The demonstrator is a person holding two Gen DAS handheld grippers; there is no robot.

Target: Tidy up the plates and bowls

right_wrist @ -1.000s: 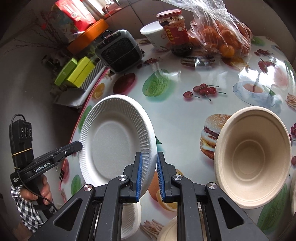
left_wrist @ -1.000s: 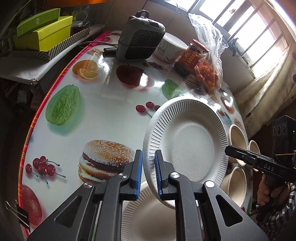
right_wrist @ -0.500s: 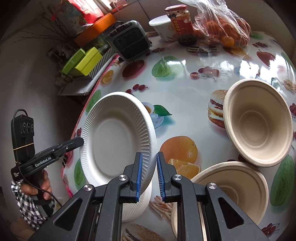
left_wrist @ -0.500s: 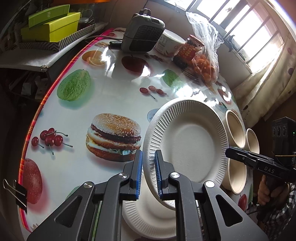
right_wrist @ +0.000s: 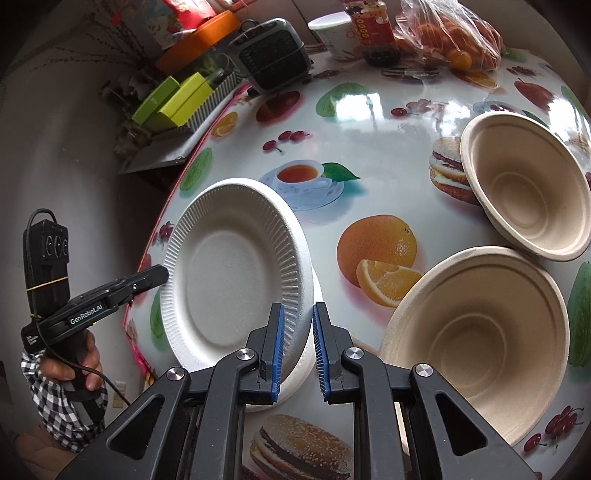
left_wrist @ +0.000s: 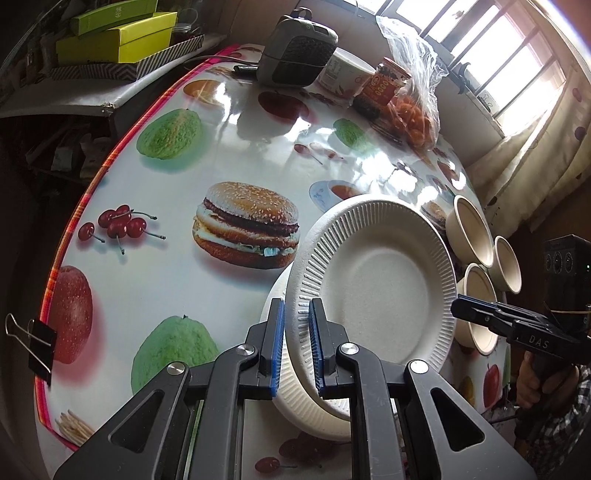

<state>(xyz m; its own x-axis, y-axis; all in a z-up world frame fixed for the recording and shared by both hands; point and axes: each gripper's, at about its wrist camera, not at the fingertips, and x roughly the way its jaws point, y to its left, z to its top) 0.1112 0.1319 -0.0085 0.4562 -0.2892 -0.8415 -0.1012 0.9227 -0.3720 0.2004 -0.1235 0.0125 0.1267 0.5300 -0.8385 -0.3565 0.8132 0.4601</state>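
1. Left wrist view, nearest me: my left gripper (left_wrist: 296,343) has its jaws clenched on the ribbed rim of a white paper plate (left_wrist: 376,284), which is tilted up on edge.
2. Right wrist view: my right gripper (right_wrist: 298,352) grips the opposite rim of that same plate (right_wrist: 236,273), jaws clamped on it.
3. Just under it, a second white plate (left_wrist: 295,402) lies flat near the table's (left_wrist: 184,280) near edge; whether the two touch I cannot tell.
4. Beside my right gripper, a large beige bowl (right_wrist: 476,336) sits by the near edge, with another bowl (right_wrist: 524,188) just beyond it.
5. Toward the far edge stand a grey heater (right_wrist: 273,55), a white cup (right_wrist: 332,27), a red-labelled jar (right_wrist: 373,31) and a bag of oranges (right_wrist: 450,33).
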